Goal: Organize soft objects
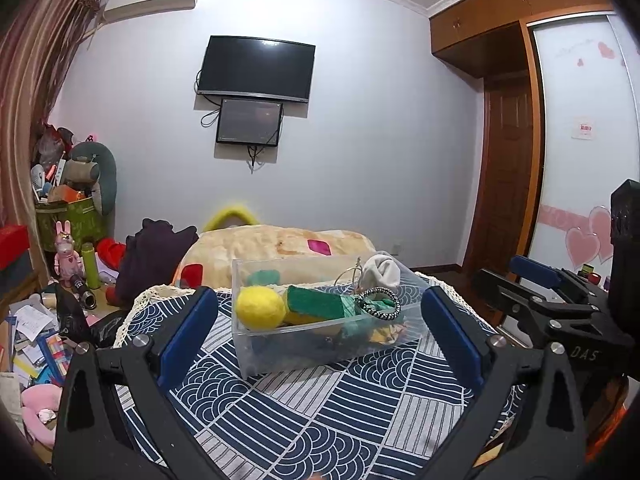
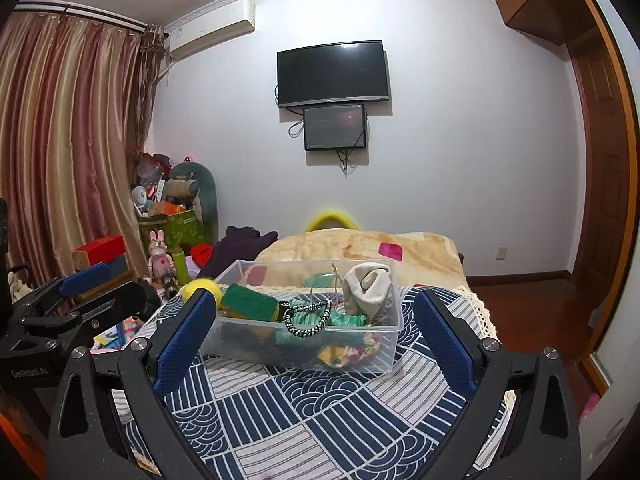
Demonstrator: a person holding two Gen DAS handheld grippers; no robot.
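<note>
We hold the left claw [image 1: 320,320] with its blue-padded fingers [image 1: 188,332] spread wide and empty, above the worktop [image 1: 320,420] with its navy-and-white patterned cloth. The right claw [image 2: 312,320] is likewise spread and grips nothing. Between the fingers of each claw, further out, stands the clear plastic bin [image 1: 280,348] — resting on the cloth. Inside it we see a yellow felt ball [image 1: 259,307] at the left end, a green-and-yellow sponge [image 1: 316,304] beside it, a braided cord loop [image 1: 380,304] on teal fabric, and a white cloth [image 1: 382,270] at the right rear. Beyond the worktop lies a bed with a beige blanket [image 1: 280,244] — and a wall television [image 1: 256,68] above.
</note>
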